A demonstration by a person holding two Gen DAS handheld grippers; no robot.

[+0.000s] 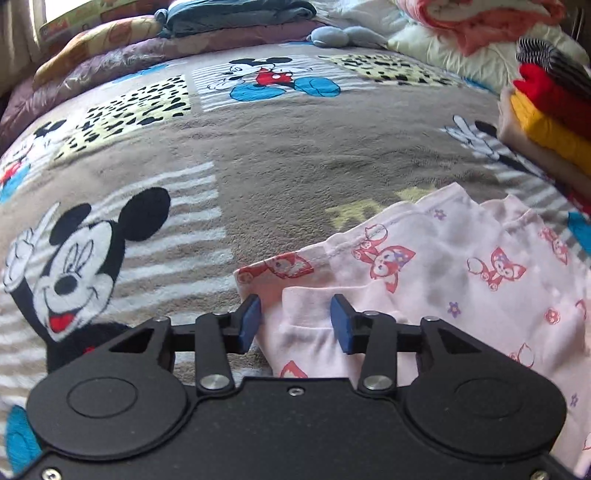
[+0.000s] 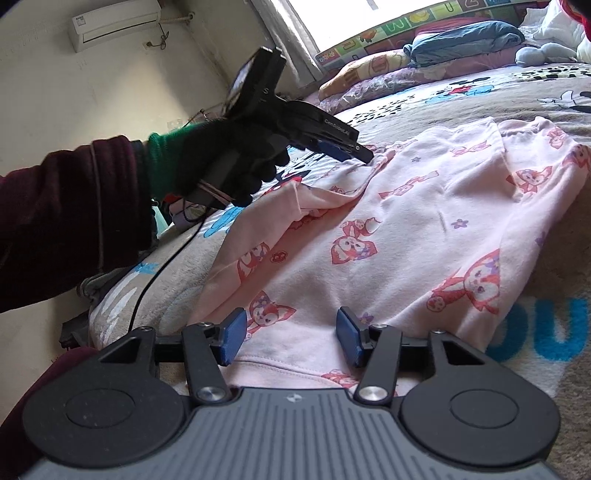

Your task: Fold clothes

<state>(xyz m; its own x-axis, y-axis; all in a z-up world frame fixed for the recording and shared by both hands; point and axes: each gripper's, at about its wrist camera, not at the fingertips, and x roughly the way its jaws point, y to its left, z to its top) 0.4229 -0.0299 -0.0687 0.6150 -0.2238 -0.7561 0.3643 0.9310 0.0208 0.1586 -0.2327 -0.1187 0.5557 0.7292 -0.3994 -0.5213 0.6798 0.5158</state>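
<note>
Pink cotton pyjama top (image 2: 388, 229) printed with red foxes is spread on a cartoon-mouse fleece blanket (image 1: 258, 155), while the left gripper (image 1: 295, 321) and right gripper (image 2: 291, 336) are held above it, jaws apart and empty, seemingly readied for another fold.

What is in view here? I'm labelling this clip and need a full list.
garment: one, pink with fox print, flat on the blanket
blanket: one, brown with cartoon mouse, covering the bed
folded clothes: one stack, red, yellow, beige, striped, right edge
plush toy: one, grey-blue, far end
air conditioner: one, white, on wall
left gripper: black, blue pads, open above garment edge
right gripper: same, open over hem
gloved hand: black
</note>
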